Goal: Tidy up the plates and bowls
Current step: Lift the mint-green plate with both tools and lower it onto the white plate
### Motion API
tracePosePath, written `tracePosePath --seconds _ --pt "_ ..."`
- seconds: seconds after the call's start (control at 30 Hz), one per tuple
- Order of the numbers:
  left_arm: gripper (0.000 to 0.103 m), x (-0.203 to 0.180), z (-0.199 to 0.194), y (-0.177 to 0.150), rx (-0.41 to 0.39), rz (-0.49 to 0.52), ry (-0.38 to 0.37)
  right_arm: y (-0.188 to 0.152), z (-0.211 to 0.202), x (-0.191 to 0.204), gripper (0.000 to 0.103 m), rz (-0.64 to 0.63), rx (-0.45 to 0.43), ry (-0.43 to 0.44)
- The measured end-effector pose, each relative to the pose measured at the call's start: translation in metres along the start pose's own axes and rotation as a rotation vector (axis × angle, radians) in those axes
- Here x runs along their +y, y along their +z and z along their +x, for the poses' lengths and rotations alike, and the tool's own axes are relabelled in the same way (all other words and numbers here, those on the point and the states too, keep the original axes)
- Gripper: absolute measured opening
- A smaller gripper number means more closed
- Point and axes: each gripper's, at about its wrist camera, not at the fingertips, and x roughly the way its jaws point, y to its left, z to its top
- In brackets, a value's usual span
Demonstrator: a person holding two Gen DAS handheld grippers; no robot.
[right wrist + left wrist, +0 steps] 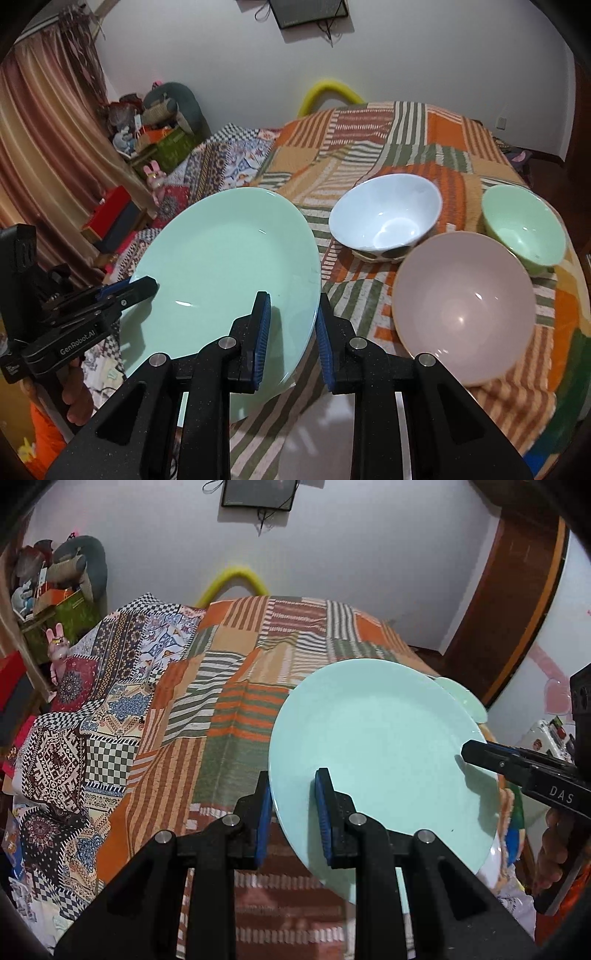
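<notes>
A mint-green plate point(380, 760) is held tilted above the patchwork-covered bed point(229, 686), its opposite rims clamped by the left gripper point(293, 812) and right gripper point(293, 332); three bowls point(463, 306) sit at right.

I have the left gripper point(293, 812) angled downward, jaws clamped on the plate point(380, 753) rim. The right gripper point(293, 332) also tilts down, jaws pinching the opposite edge. A hand point(75, 398) grips the left handle below.
</notes>
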Motion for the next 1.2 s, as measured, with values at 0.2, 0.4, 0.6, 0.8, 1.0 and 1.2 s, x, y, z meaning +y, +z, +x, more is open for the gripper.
tracePosePath --seconds 0.2,0.4,0.6,0.8,1.0,1.2 --pt "0.022 -0.022 -0.024 -0.010 -0.021 0.024 -0.017 -0.013 -0.029 -0.006 0.022 0.009 -0.048 0.006" --pt "0.022 -0.046 -0.039 -0.021 -0.028 0.057 -0.025 -0.032 -0.052 -0.014 0.022 0.030 -0.081 0.011" --pt "0.022 -0.067 -0.046 -0.034 -0.029 0.081 -0.036 -0.046 -0.067 -0.026 0.022 0.059 -0.097 0.009" --pt "0.022 -0.082 -0.043 -0.046 -0.001 0.092 -0.060 -0.062 -0.080 -0.036 0.022 0.077 -0.095 -0.008" --pt "0.022 -0.096 -0.034 -0.058 0.037 0.113 -0.077 -0.082 -0.089 -0.047 0.022 0.098 -0.084 -0.027" --pt "0.023 -0.109 -0.022 -0.069 0.082 0.136 -0.081 -0.097 -0.090 -0.061 0.022 0.144 -0.067 -0.025"
